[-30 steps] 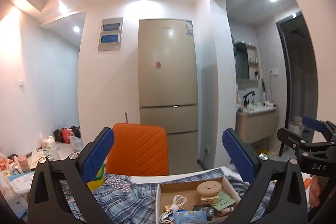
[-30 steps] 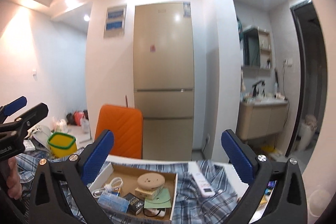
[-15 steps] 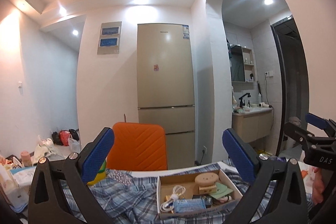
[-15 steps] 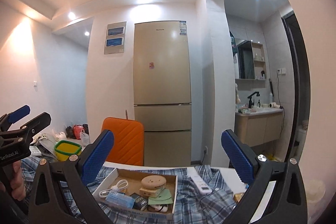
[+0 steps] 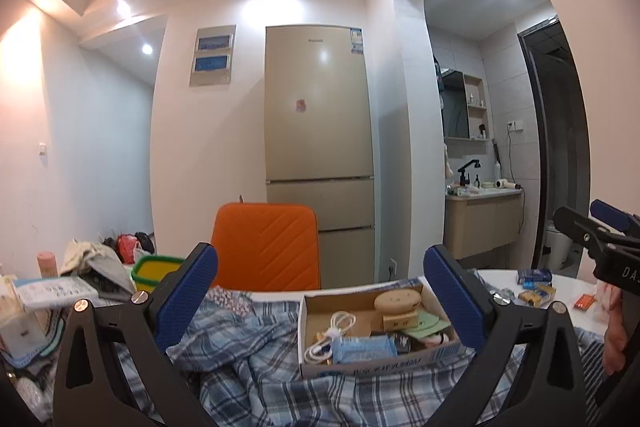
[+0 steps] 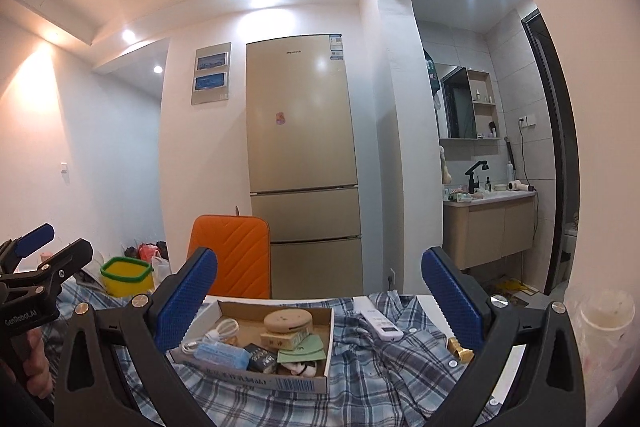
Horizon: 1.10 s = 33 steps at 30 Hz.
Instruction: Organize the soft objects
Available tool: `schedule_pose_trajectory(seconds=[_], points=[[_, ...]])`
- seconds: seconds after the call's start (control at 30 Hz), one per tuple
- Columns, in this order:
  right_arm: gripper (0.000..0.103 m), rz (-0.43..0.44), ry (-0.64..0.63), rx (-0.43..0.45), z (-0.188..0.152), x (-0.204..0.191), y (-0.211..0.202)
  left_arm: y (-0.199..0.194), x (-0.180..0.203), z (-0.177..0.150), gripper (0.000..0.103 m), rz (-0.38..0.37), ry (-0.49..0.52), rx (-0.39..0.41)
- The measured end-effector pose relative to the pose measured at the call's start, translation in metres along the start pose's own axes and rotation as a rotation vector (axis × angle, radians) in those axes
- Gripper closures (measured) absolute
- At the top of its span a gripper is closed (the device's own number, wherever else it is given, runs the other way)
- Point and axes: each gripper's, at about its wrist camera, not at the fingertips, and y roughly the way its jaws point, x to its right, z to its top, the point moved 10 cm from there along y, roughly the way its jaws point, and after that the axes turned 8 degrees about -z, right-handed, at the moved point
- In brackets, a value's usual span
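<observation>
A blue plaid shirt [image 5: 248,355] lies crumpled over the table, also in the right wrist view [image 6: 360,363]. A shallow cardboard box [image 5: 372,363] of small items sits on it, seen too in the right wrist view [image 6: 256,375]. My left gripper [image 5: 320,299] is open and empty, held above the shirt. My right gripper [image 6: 318,297] is open and empty, above the box. Each gripper shows at the edge of the other's view: the right one [image 5: 600,227] and the left one [image 6: 36,255].
A white remote [image 6: 378,319] lies on the shirt right of the box. A yellow tub with a green rim [image 6: 126,277] and a heap of cloth [image 5: 96,267] stand at the left. An orange chair [image 5: 266,247] is behind the table. A plastic cup [image 6: 604,323] stands at the right.
Both views have tilted up and pulled back a little, so more of the table, box and shirt shows. Both grippers stay open and empty.
</observation>
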Motion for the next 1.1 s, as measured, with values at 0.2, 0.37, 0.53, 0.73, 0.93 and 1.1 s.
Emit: schedule_pose_trajectory(seconds=[0.2,0.37,0.53,0.73,0.93,1.1], points=[[0.000,0.013,-0.021,-0.017,-0.018,-0.004,0.006,0.008,-0.001,-0.023,0.001,0.014,0.000,-0.057],[0.000,0.025,-0.050,-0.044,-0.037,-0.009,0.009,0.010,0.002,-0.037,0.001,0.023,0.024,-0.062],[0.000,0.043,-0.079,-0.062,-0.050,-0.018,0.010,0.005,-0.003,-0.040,0.001,0.027,0.000,-0.049],[0.000,0.042,-0.078,-0.053,-0.054,-0.018,0.008,0.003,-0.008,-0.043,0.001,0.012,-0.035,-0.040],[0.000,0.035,-0.063,-0.060,-0.054,-0.015,0.010,0.002,-0.004,-0.042,0.001,0.012,-0.020,-0.030],[0.000,0.035,-0.062,-0.058,-0.054,-0.014,0.010,0.000,-0.004,-0.041,0.001,0.015,-0.019,-0.019]])
